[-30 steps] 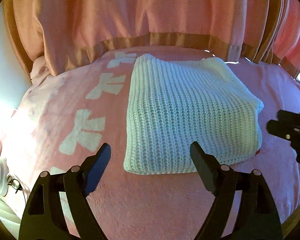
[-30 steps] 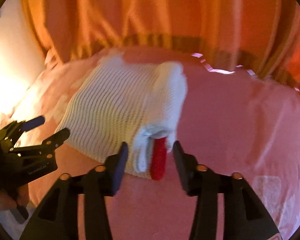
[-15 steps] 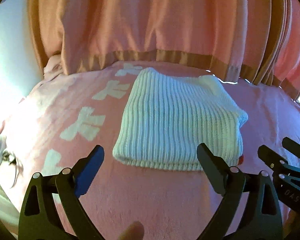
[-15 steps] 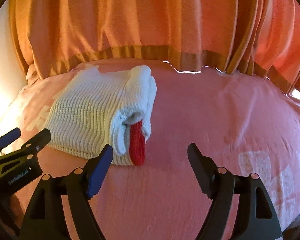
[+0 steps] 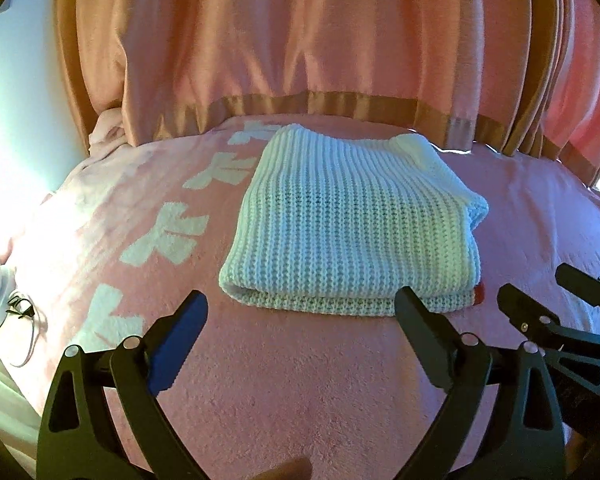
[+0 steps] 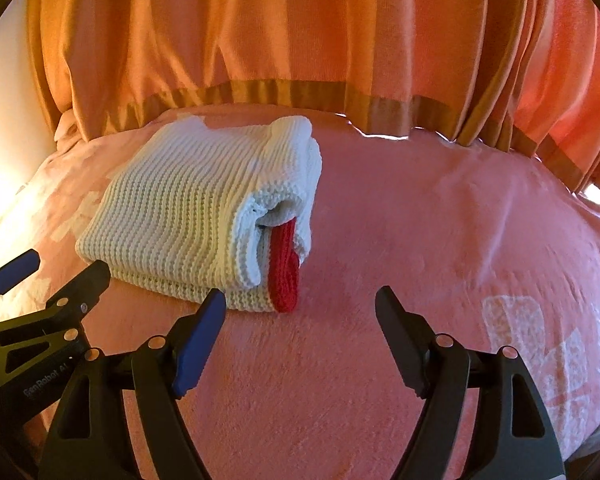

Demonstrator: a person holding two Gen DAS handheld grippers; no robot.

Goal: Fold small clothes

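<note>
Your left gripper [image 5: 300, 312] and right gripper [image 6: 300, 308] both hover with fingers wide, holding nothing, just short of the folded white knit sweater [image 5: 352, 220] on the pink blanket [image 5: 300, 380].

- White ribbed knit sweater [image 5: 352, 220] folded, with a red knit band [image 6: 285, 270] showing at one end
- Pink fleece blanket [image 5: 300, 380] patterned with white bow shapes [image 5: 168, 236]
- Pink curtain [image 5: 300, 40] (more orange in the right wrist view) with a tan-gold hem band [image 5: 320, 106]
- Black left gripper [image 5: 300, 316] and black right gripper [image 6: 300, 312], each with one blue finger pad
</note>
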